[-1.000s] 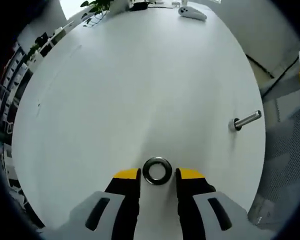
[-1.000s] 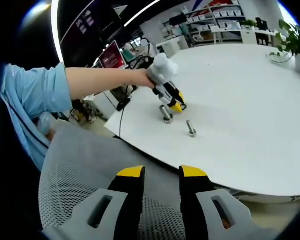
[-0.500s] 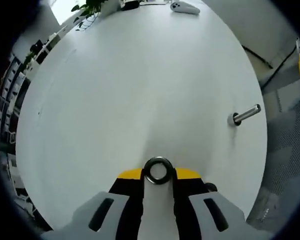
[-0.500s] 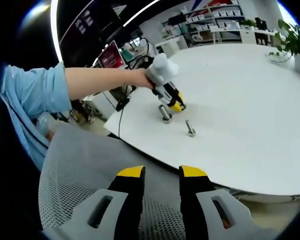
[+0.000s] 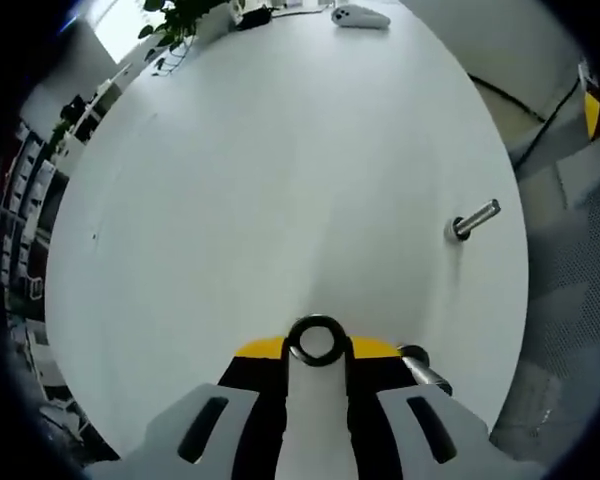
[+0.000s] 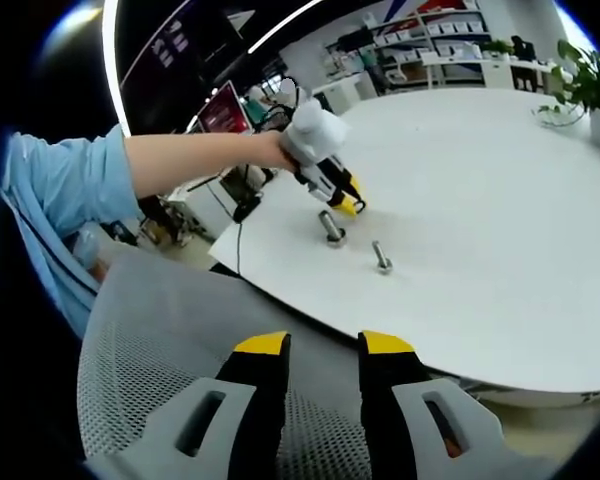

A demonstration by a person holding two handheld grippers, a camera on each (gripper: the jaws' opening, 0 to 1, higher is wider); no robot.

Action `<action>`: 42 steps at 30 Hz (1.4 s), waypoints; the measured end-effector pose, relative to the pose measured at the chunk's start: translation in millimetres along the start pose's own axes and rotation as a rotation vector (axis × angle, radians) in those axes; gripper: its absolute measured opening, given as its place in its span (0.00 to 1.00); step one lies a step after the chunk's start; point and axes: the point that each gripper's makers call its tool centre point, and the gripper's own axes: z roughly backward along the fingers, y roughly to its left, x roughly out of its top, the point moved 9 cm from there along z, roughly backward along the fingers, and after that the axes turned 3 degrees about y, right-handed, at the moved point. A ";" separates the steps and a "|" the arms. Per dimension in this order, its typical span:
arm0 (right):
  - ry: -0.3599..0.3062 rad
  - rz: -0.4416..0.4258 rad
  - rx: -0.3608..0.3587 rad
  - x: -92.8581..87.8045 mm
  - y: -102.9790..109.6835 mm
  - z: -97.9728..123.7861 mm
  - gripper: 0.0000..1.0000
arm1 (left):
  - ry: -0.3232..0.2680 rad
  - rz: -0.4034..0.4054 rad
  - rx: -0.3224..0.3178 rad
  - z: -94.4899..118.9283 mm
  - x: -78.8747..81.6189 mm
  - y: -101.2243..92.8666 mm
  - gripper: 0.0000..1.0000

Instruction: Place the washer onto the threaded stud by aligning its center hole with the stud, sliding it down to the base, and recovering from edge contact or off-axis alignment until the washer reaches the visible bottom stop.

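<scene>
Left gripper view: the left gripper [image 5: 317, 352] has its two yellow-tipped jaws clamped on the washer [image 5: 316, 339], one jaw on each side of the ring. The washer stands on edge between the tips, its flat face and open centre hole turned toward the camera, raised off the white table [image 5: 260, 190]. Just right of the jaws and close behind them, a threaded stud [image 5: 423, 369] peeks out, its shaft slanting toward the near right. Farther off on the right side of the table is a second stud [image 5: 473, 219], its base toward the table's middle and its long axis pointing out toward the table's right edge. So there are two studs and one washer. At the far end of the table lie a white handheld device [image 5: 360, 16] and a potted plant [image 5: 180, 14].

In the right gripper view, the right gripper [image 6: 321, 352] is nearest, its jaws apart with nothing between them, held over a grey mesh chair [image 6: 180, 360] short of the table edge. Beyond it, the person's arm in a light blue sleeve [image 6: 60, 180] reaches in from the left, forearm roughly level, the hand wrapped round the left gripper, which angles down toward the tabletop. The two studs stand upright below and right of it, well apart from each other. Shelving and a plant sit far behind.
</scene>
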 end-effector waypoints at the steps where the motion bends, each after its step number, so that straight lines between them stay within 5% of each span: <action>1: 0.000 0.001 0.000 0.0 0.0 0.0 0.29 | -0.002 0.002 0.002 2.5 -0.4 0.6 0.19; 24: -0.007 0.019 0.013 1.2 1.4 0.7 0.29 | -0.012 0.022 -0.063 63.5 -8.0 -37.2 0.19; 42: -0.010 0.014 0.018 1.0 2.2 0.7 0.29 | 0.061 0.011 -0.094 25.1 -10.9 -51.1 0.19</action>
